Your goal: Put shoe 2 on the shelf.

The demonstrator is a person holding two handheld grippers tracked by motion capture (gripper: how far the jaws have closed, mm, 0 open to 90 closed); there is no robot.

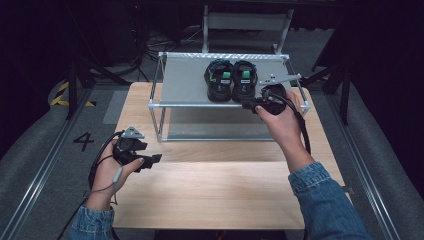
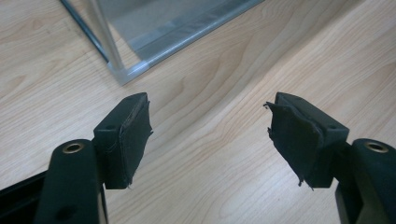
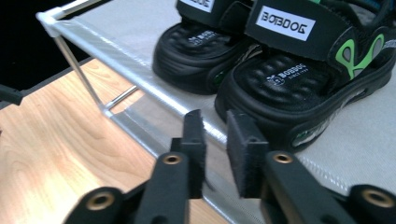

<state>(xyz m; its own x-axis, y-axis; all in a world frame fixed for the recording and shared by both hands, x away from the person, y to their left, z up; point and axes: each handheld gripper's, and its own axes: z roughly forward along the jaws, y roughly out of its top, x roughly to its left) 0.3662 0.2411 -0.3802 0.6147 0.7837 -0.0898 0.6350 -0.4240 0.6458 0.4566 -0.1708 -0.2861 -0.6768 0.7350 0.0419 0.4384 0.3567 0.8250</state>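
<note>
The pair of sandals (image 1: 231, 80) sits on the top shelf of the rack (image 1: 185, 85), toward its right, heels at the near edge. The right gripper (image 3: 215, 151) hangs just in front of the right sandal (image 3: 308, 79), jaws slightly apart and holding nothing. If it drifts forward it could nudge the heel and push the sandal crooked, or catch the shelf rail. The sandals are black with green trim, apparently rubbery. The left gripper (image 2: 210, 140) hovers over the counter (image 1: 220, 190), jaws spread and empty.
</note>
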